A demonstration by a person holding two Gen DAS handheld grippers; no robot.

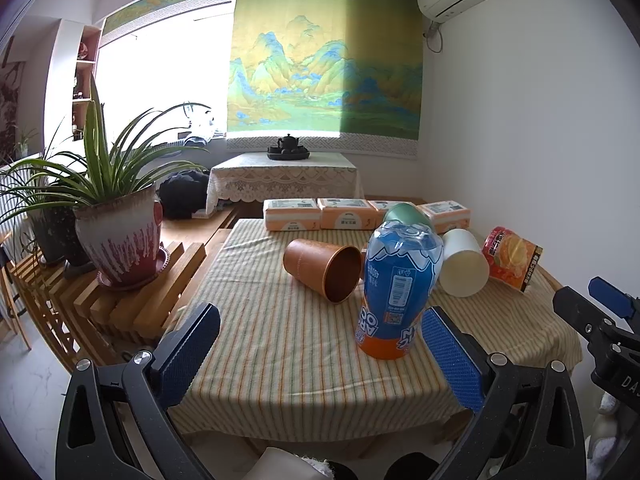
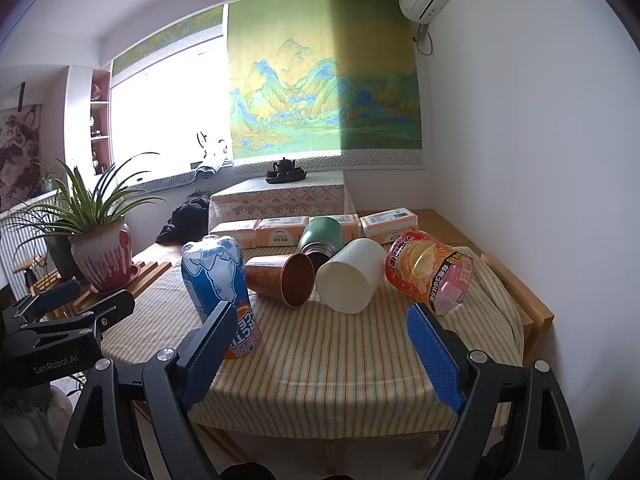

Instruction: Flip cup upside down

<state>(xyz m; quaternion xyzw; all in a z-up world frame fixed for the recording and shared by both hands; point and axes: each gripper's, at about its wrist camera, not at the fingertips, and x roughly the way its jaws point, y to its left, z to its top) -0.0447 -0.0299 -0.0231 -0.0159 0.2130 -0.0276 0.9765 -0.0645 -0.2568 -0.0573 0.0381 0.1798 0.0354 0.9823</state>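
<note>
A brown cup (image 1: 324, 269) (image 2: 282, 279) lies on its side on the striped tablecloth, mouth toward me. Beside it a white cup (image 1: 464, 264) (image 2: 349, 276) also lies on its side, and a green cup (image 1: 406, 214) (image 2: 322, 236) lies behind them. A blue and orange bottle (image 1: 396, 292) (image 2: 220, 284) stands upside down near the front. My left gripper (image 1: 320, 356) is open above the table's near edge, short of the bottle. My right gripper (image 2: 320, 352) is open too, nothing between its fingers, in front of the white cup.
An orange-labelled plastic jar (image 1: 512, 258) (image 2: 432, 274) lies at the right. Tissue packs (image 1: 320, 214) (image 2: 280, 228) line the table's far edge. A potted plant (image 1: 120, 236) (image 2: 100, 252) stands on a slatted wooden stand at the left. White wall runs along the right.
</note>
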